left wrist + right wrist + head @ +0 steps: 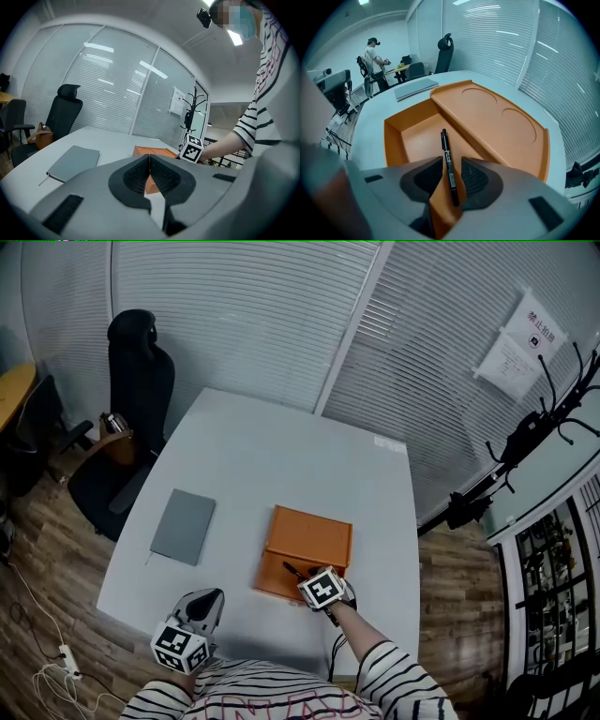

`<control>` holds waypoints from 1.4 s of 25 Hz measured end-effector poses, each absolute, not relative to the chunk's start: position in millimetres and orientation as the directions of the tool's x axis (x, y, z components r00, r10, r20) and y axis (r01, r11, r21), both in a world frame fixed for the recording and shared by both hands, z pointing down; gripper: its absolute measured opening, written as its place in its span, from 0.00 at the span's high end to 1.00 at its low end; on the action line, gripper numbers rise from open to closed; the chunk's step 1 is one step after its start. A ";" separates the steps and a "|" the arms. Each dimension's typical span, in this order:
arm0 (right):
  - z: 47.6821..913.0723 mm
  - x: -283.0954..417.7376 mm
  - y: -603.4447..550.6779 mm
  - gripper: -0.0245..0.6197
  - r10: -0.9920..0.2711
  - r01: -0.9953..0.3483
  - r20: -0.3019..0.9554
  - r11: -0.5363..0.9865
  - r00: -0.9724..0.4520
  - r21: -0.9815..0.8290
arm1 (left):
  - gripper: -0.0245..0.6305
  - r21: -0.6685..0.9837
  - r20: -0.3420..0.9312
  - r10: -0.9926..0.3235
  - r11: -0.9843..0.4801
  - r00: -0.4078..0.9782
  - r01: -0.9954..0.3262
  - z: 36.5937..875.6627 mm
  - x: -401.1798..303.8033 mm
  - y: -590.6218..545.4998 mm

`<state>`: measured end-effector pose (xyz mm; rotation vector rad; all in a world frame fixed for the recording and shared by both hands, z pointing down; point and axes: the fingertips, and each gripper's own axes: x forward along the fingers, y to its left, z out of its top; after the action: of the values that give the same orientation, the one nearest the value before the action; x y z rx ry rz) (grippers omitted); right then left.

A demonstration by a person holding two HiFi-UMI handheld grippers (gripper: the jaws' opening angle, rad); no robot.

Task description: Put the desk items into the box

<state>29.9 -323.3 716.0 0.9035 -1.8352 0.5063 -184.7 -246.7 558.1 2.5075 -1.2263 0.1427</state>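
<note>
The white desk (281,456) carries an orange box (417,136) near its front edge. A grey notebook (183,526) lies on the desk left of the box, well apart from it. In the box's open compartment a black pen (447,159) leans on the near wall. The right tongs (451,180) stand open around the pen's rear end. The left tongs (149,171) are closed together and empty.

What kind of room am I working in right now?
Most likely an office or meeting room: partition walls with slatted blinds, a black office chair beside the white desk, and a coat rack.
</note>
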 end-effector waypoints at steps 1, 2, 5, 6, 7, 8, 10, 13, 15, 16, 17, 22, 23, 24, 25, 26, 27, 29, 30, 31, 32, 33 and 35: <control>716.2 30.0 -322.7 0.76 -0.361 -0.772 0.903 0.633 -0.233 0.054 | 0.93 0.260 0.239 -0.746 -0.567 0.621 -0.781 558.0 -184.4 -244.7; 715.0 30.2 -322.6 0.76 -0.367 -0.772 0.901 0.632 -0.231 0.059 | 0.93 0.258 0.240 -0.746 -0.568 0.621 -0.782 557.6 -184.2 -242.7; 709.8 30.4 -325.0 0.76 -0.397 -0.771 0.887 0.632 -0.237 0.078 | 0.93 0.250 0.242 -0.748 -0.567 0.618 -0.784 555.3 -183.6 -237.4; 709.7 30.4 -324.6 0.76 -0.403 -0.773 0.883 0.630 -0.242 0.075 | 0.93 0.249 0.243 -0.749 -0.567 0.617 -0.786 554.4 -183.6 -235.7; 710.0 31.7 -323.1 0.76 -0.407 -0.781 0.881 0.621 -0.241 0.073 | 0.93 0.247 0.244 -0.749 -0.566 0.616 -0.787 553.7 -183.8 -233.9; 710.7 34.1 -321.1 0.76 -0.412 -0.793 0.880 0.605 -0.236 0.071 | 0.93 0.245 0.245 -0.750 -0.566 0.615 -0.787 553.3 -184.0 -232.1; 706.6 37.0 -319.0 0.76 -0.439 -0.814 0.868 0.576 -0.231 0.075 | 0.93 0.242 0.248 -0.750 -0.566 0.614 -0.788 553.0 -184.3 -229.1; 687.7 40.9 -321.4 0.76 -0.526 -0.834 0.818 0.541 -0.235 0.108 | 0.93 0.239 0.249 -0.748 -0.568 0.615 -0.787 553.6 -182.3 -225.3; 674.4 42.7 -318.8 0.76 -0.576 -0.850 0.776 0.517 -0.256 0.103 | 0.93 0.238 0.250 -0.746 -0.571 0.618 -0.786 553.3 -178.3 -223.1; 666.9 42.9 -316.6 0.77 -0.599 -0.854 0.754 0.510 -0.269 0.100 | 0.93 0.237 0.250 -0.745 -0.572 0.618 -0.785 553.0 -175.9 -222.5; 659.2 43.2 -314.1 0.77 -0.620 -0.858 0.733 0.505 -0.282 0.097 | 0.93 0.236 0.251 -0.744 -0.574 0.620 -0.784 552.5 -173.1 -222.1; 622.1 49.6 -298.4 0.81 -0.694 -0.874 0.633 0.483 -0.343 0.056 | 0.93 0.235 0.247 -0.736 -0.586 0.631 -0.775 549.5 -151.3 -217.1; 614.4 50.8 -294.8 0.81 -0.705 -0.876 0.613 0.481 -0.356 0.044 | 0.93 0.236 0.248 -0.732 -0.590 0.634 -0.773 549.8 -145.9 -214.9; 607.1 52.1 -291.3 0.82 -0.716 -0.877 0.593 0.479 -0.369 0.033 | 0.93 0.237 0.251 -0.728 -0.593 0.638 -0.770 550.3 -140.6 -212.6; 600.3 53.7 -287.8 0.83 -0.725 -0.879 0.575 0.477 -0.378 0.023 | 0.93 0.238 0.253 -0.725 -0.595 0.641 -0.768 550.7 -135.5 -210.3; 594.1 55.8 -284.2 0.84 -0.734 -0.881 0.559 0.474 -0.386 0.015 | 0.93 0.238 0.254 -0.722 -0.598 0.643 -0.766 550.8 -130.6 -207.9; 588.3 58.3 -280.5 0.84 -0.743 -0.883 0.543 0.470 -0.392 0.006 | 0.93 0.238 0.254 -0.721 -0.600 0.645 -0.764 550.6 -125.9 -205.3; 578.1 63.5 -271.9 0.86 -0.755 -0.884 0.514 0.466 -0.406 -0.013 | 0.93 0.237 0.252 -0.719 -0.603 0.647 -0.762 549.8 -116.7 -199.9; 573.4 66.0 -267.2 0.87 -0.760 -0.884 0.501 0.467 -0.415 -0.024 | 0.93 0.236 0.251 -0.720 -0.603 0.647 -0.762 549.6 -112.3 -197.1; 568.8 68.3 -262.5 0.87 -0.763 -0.882 0.487 0.470 -0.425 -0.033 | 0.93 0.235 0.250 -0.721 -0.602 0.646 -0.763 549.5 -108.2 -194.2; 564.1 70.8 -257.9 0.88 -0.766 -0.880 0.474 0.474 -0.435 -0.042 | 0.93 0.234 0.250 -0.723 -0.601 0.644 -0.765 549.4 -104.2 -191.4; 559.3 73.4 -253.6 0.88 -0.768 -0.877 0.461 0.478 -0.445 -0.049 | 0.93 0.233 0.250 -0.726 -0.597 0.641 -0.767 549.3 -100.4 -188.8; 549.9 78.8 -245.8 0.89 -0.772 -0.871 0.436 0.488 -0.462 -0.058 | 0.93 0.231 0.249 -0.733 -0.590 0.633 -0.774 548.7 -93.6 -184.0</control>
<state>78.8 -245.8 549.9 1.3764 -2.3861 0.3894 -93.6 -184.0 548.7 2.5406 -1.2104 0.1813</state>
